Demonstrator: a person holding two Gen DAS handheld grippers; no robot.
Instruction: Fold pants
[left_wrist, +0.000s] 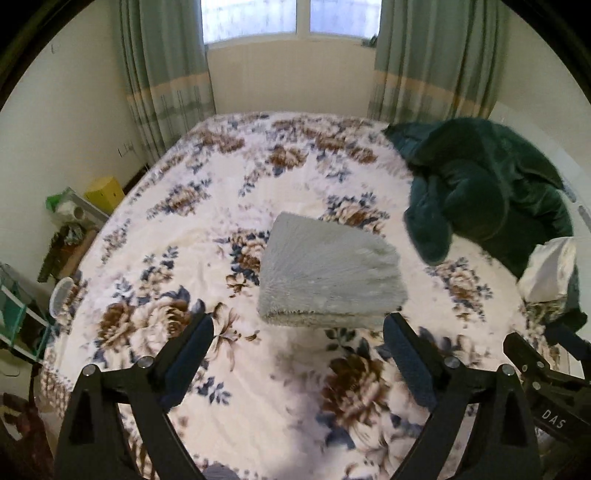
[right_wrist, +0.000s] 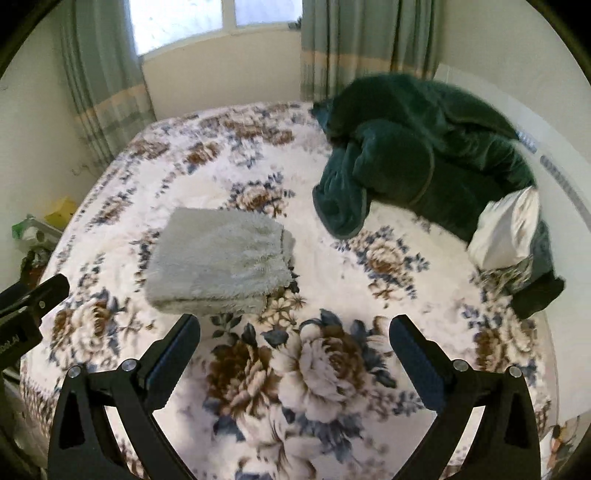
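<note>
From the left wrist camera, the pants (left_wrist: 328, 273) lay as a compact folded bundle of pale grey fluffy fabric, roughly square, resting flat near the middle of the bed (left_wrist: 184, 229) with its flowered cover. The folded edge faced the camera, showing stacked layers along its near side. The left gripper (left_wrist: 299, 332) hung above the cover just short of that edge, its fingers spread wide and holding nothing. Bare cover lay all around the bundle. To the right, a heap of dark green blanket (left_wrist: 480, 184) sat near the bed's right side, apart from the pants, with a white pillow (left_wrist: 550, 266) beside it. The right gripper's black body (left_wrist: 546, 376) showed at the lower right. Curtains (left_wrist: 162, 70) flanked a window (left_wrist: 291, 18) beyond the far edge of the bed.

From the right wrist camera, the pants (right_wrist: 221, 258) lay left of centre, their layered edge again toward the camera. The right gripper (right_wrist: 295, 328) was spread wide and empty over the cover, near the bundle's right corner but not touching it. The green blanket (right_wrist: 424, 147) and pillow (right_wrist: 506, 232) filled the upper right, well apart from the pants. Part of the left gripper (right_wrist: 29, 302) showed at the left edge.
</note>
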